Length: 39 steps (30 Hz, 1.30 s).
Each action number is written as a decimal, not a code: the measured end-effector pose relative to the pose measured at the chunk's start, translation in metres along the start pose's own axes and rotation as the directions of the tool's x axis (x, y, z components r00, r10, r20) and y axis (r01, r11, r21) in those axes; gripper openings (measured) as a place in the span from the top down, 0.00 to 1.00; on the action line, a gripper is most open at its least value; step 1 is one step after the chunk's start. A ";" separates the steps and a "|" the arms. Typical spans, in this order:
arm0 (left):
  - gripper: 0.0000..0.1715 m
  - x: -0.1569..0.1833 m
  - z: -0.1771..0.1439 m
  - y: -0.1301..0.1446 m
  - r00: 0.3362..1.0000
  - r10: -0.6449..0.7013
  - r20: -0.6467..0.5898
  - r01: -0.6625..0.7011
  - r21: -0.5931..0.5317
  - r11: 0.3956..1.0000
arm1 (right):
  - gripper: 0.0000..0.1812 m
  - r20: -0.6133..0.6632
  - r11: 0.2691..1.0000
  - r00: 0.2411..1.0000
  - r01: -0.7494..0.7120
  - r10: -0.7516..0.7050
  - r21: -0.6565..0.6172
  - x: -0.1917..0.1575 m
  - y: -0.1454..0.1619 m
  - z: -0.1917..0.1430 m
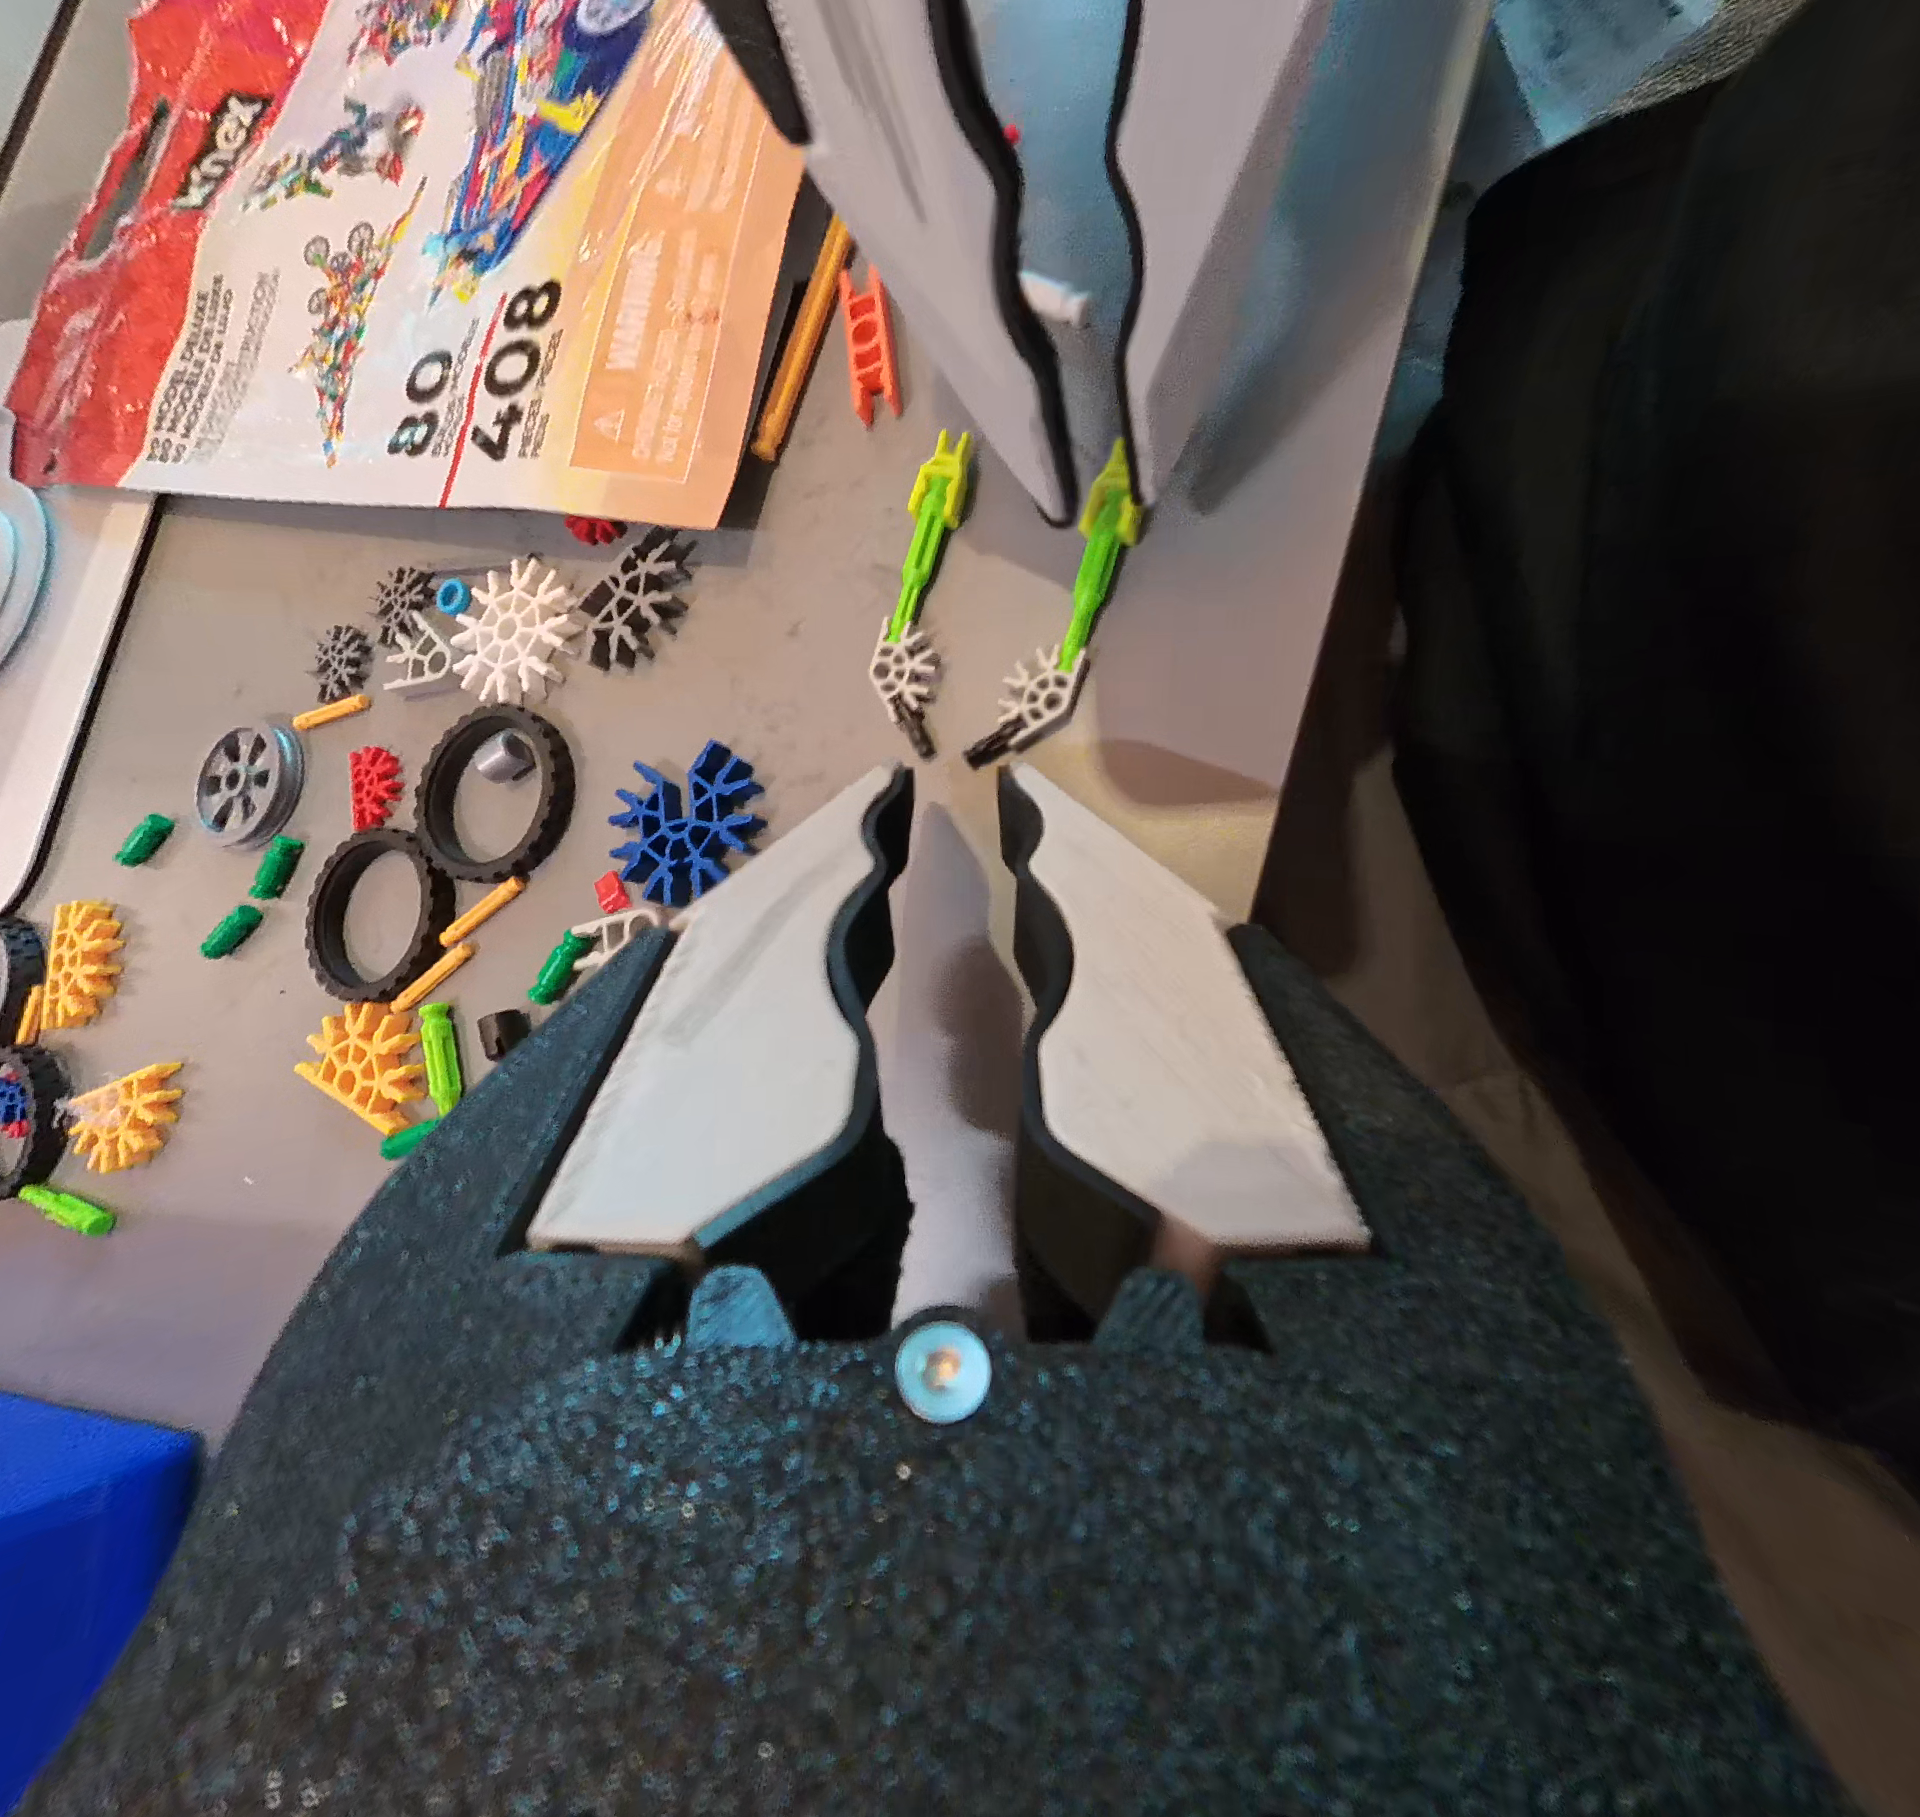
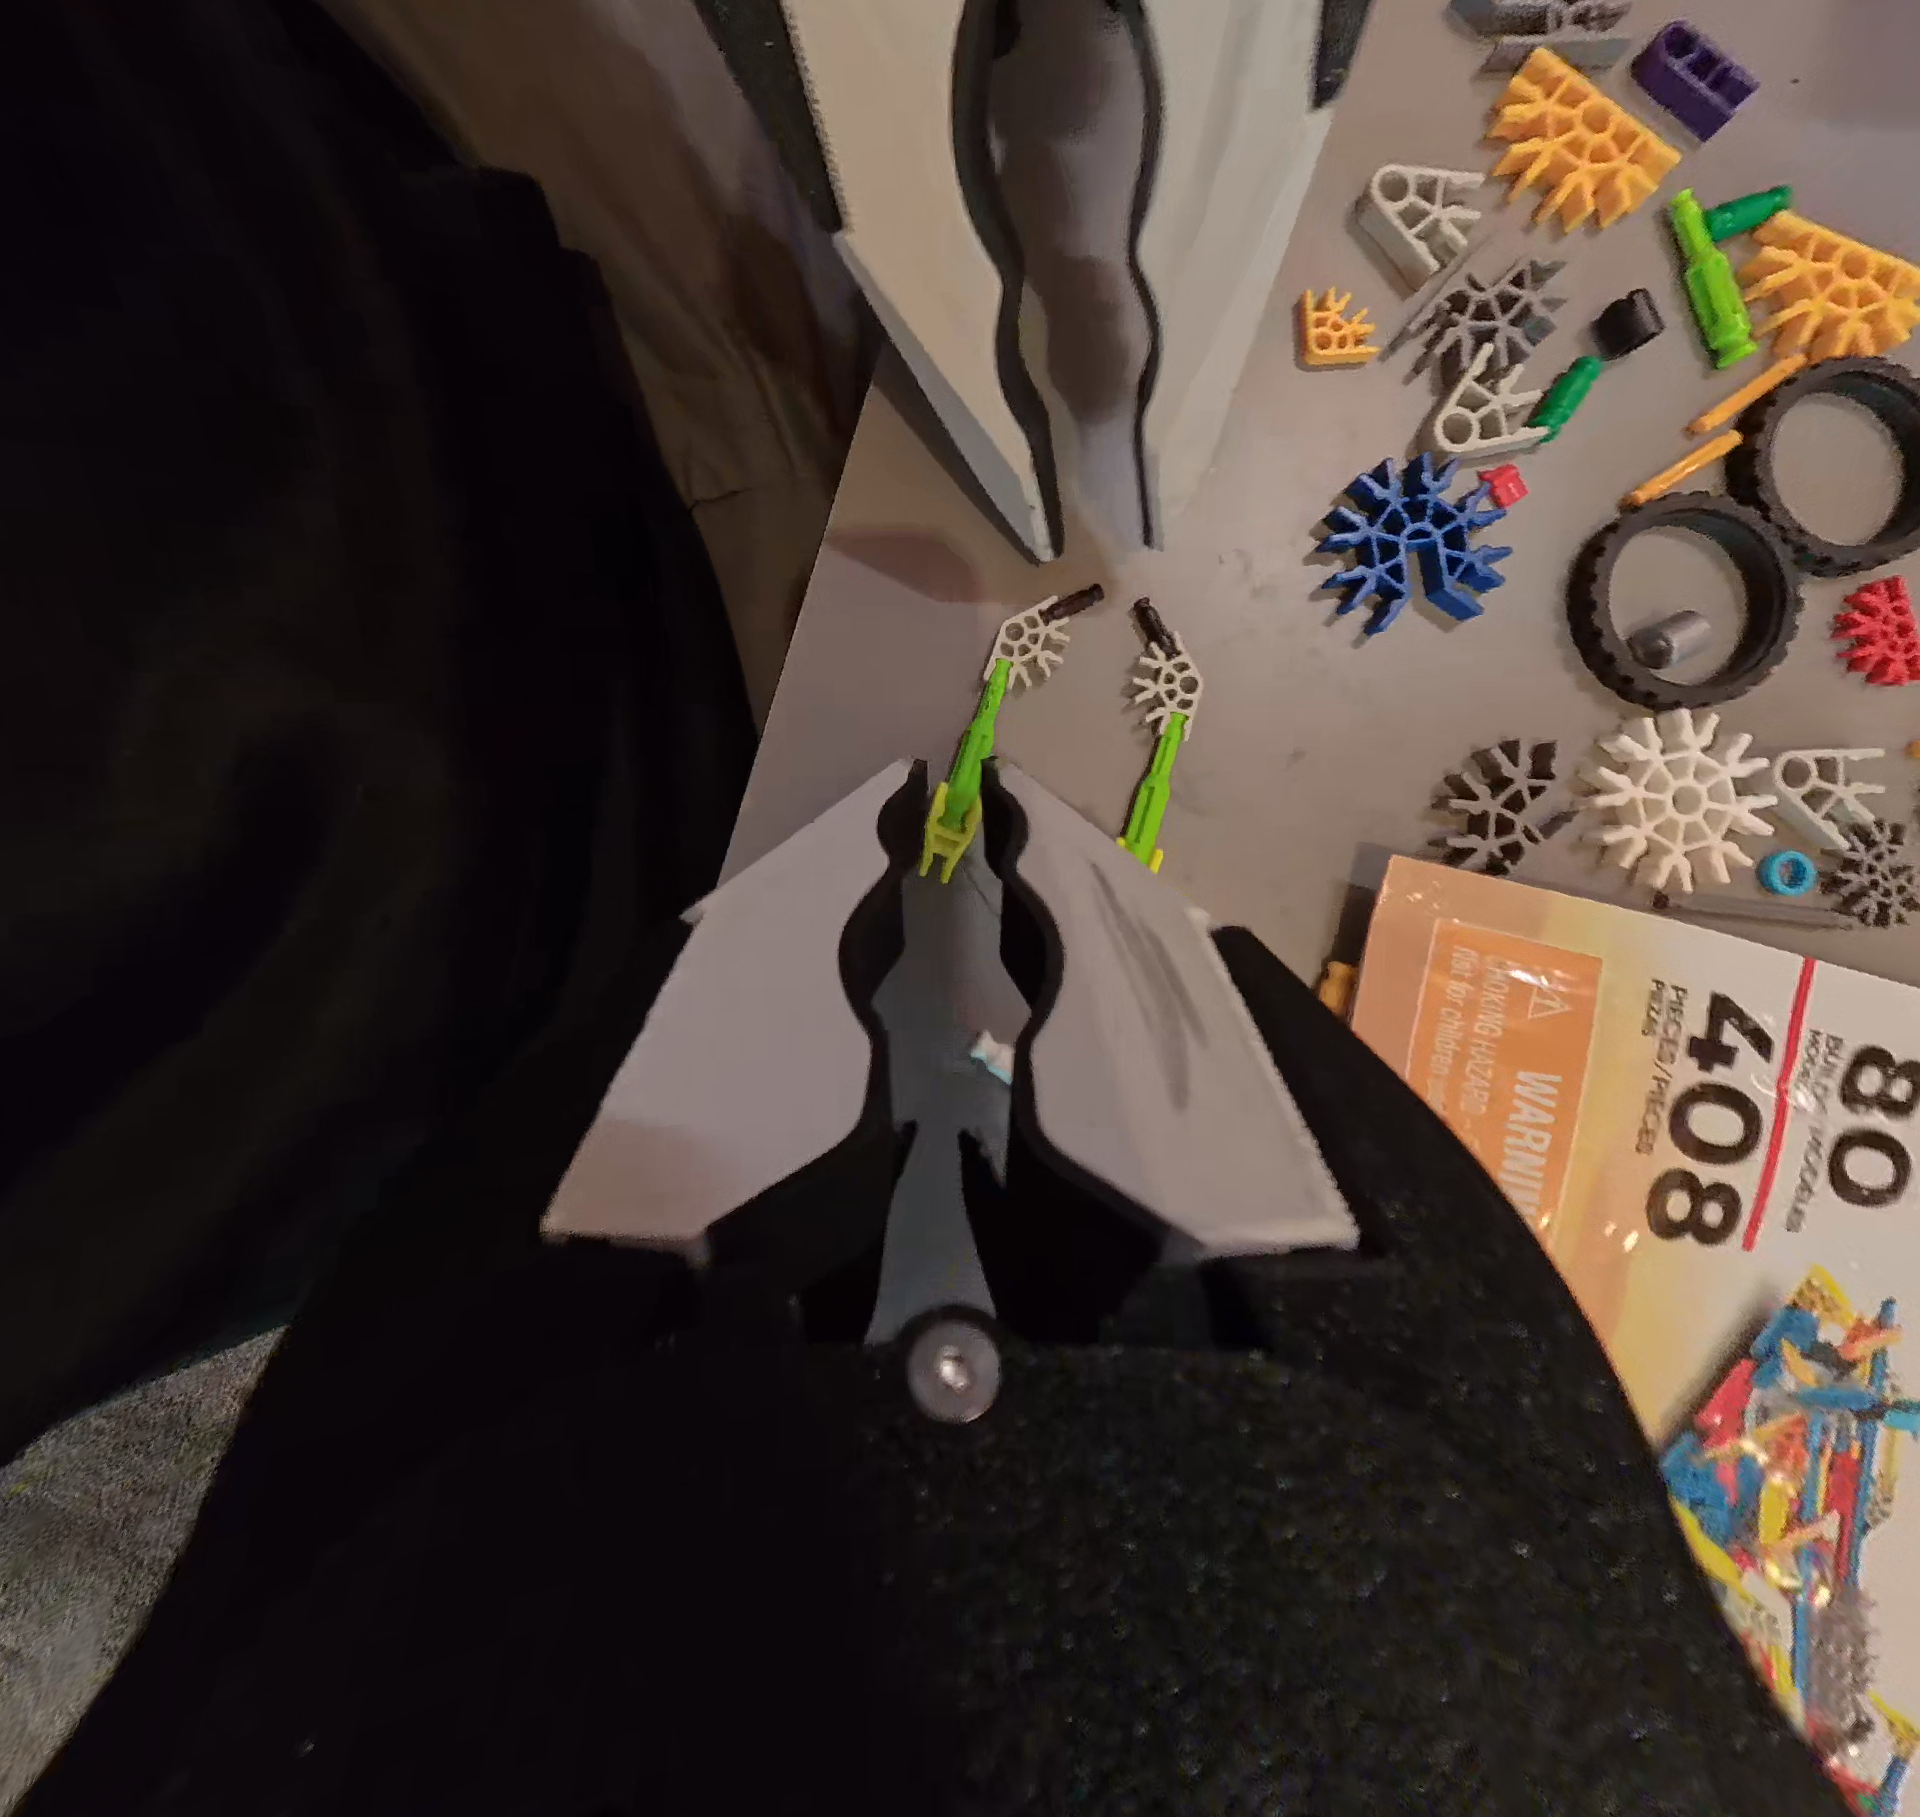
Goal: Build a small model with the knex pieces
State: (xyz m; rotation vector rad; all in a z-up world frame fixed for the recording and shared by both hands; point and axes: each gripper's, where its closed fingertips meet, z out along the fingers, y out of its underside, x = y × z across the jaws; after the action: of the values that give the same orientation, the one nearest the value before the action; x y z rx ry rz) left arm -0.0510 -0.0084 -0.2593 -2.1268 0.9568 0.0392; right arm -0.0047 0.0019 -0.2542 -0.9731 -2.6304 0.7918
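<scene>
Two alike assemblies sit near the grey table's edge, each a lime-green rod with a pale grey connector and a short black rod. My right gripper (image 2: 954, 775) is shut on the yellow-green end of one lime-green rod (image 2: 977, 728); it also shows in the left wrist view (image 1: 1099, 510). I cannot tell whether this assembly (image 1: 1044, 692) rests on the table. The other assembly (image 1: 920, 572) lies loose beside it, and shows in the right wrist view (image 2: 1166, 728). My left gripper (image 1: 951, 780) is slightly open and empty, its tips just short of both black rod ends.
A printed toy box (image 1: 416, 209) lies at the back left. Loose parts lie left of the grippers: a blue connector (image 1: 691, 822), black tyres (image 1: 494, 796), a white snowflake connector (image 1: 514, 629), and yellow and green pieces. The table edge (image 1: 1299, 728) runs close by, with dark fabric beyond. The left gripper's tips are roughly 5 cm from the right gripper's. About 5 cm separates my left fingertips from the blue connector (image 1: 691, 822).
</scene>
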 end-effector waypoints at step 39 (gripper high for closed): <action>0.84 -0.002 0.004 0.003 0.997 -0.079 0.020 0.078 0.048 0.996 | 0.73 -0.105 0.935 0.965 -0.202 0.241 0.290 -0.008 0.066 -0.040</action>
State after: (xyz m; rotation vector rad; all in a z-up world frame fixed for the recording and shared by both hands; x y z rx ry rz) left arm -0.0530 -0.0056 -0.2637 -2.1140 0.8529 0.0002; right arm 0.0521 0.0546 -0.2577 -1.2078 -2.2399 1.0684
